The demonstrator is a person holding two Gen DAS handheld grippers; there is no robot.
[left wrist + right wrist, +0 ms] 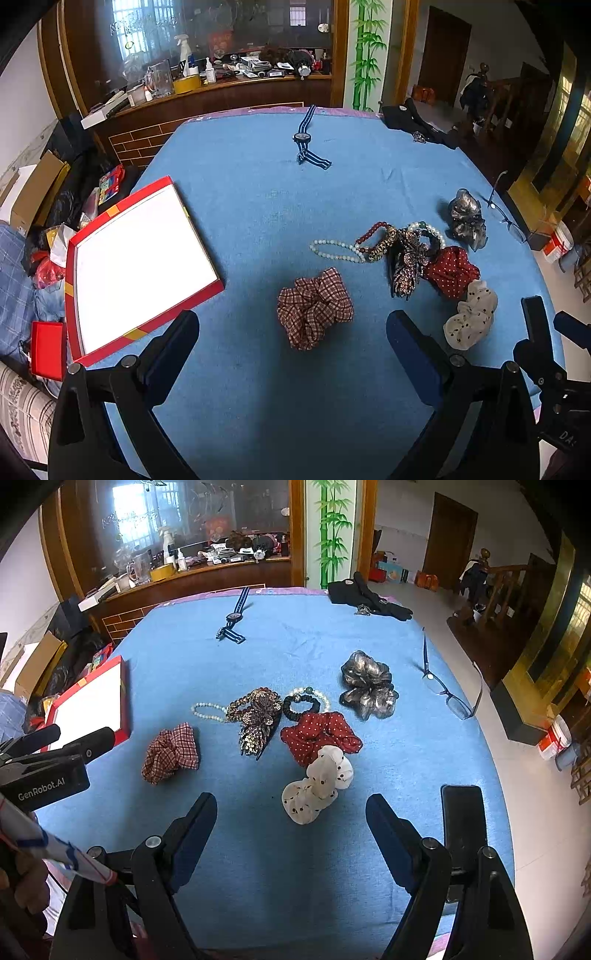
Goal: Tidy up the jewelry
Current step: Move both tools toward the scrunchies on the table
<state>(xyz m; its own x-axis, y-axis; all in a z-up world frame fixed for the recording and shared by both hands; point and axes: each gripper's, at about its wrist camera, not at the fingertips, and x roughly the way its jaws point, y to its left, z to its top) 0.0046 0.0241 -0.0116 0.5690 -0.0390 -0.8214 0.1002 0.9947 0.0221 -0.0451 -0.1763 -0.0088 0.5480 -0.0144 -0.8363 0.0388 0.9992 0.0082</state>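
Soft daylight; window glare at rear; fisheye-bent, dark corners

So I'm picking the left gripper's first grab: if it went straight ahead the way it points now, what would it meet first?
Probably the red-and-white plaid fabric scrunchie: it lies just ahead between the open left gripper fingers, though depth is hard to judge.

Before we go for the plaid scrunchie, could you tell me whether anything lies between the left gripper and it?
Nothing visible does: only bare blue tablecloth lies between the open left gripper and the plaid scrunchie; the bead bracelets lie beyond it.
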